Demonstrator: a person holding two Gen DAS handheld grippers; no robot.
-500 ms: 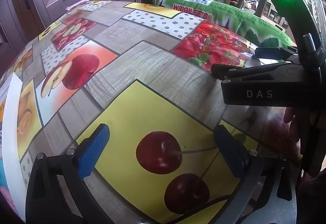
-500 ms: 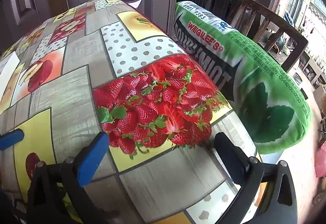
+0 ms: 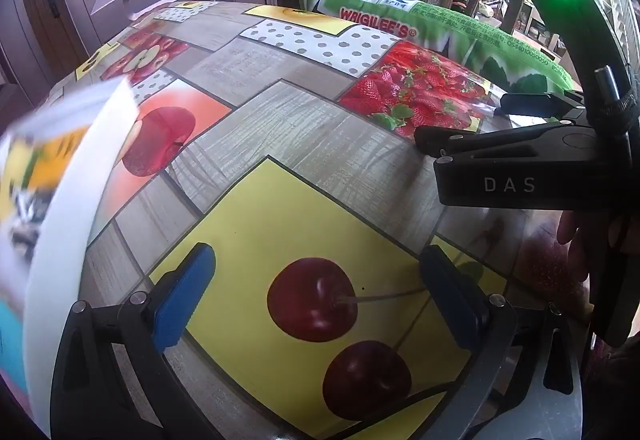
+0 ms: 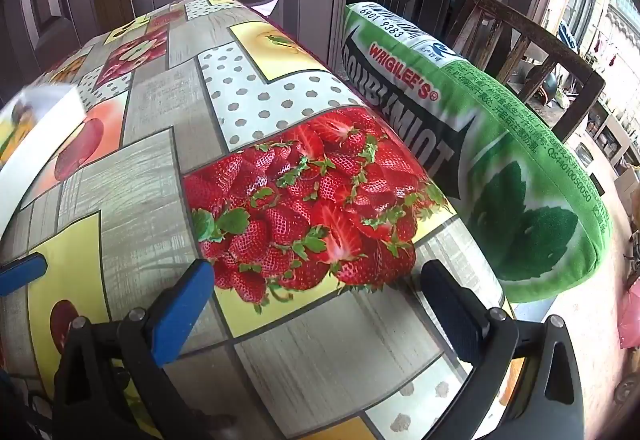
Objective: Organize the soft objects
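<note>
One green gum-wrapper-printed pillow (image 4: 500, 167) lies along the far right edge of the fruit-patterned tablecloth (image 4: 160, 159); one blurred white-edged cushion (image 3: 60, 175) overlaps its left edge. Left gripper (image 3: 316, 296) and right gripper (image 4: 316, 296), both spread wide and empty, hover over bare cloth.

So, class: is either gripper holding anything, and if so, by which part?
Nothing is held. The left gripper and right gripper are both open over the table.
</note>
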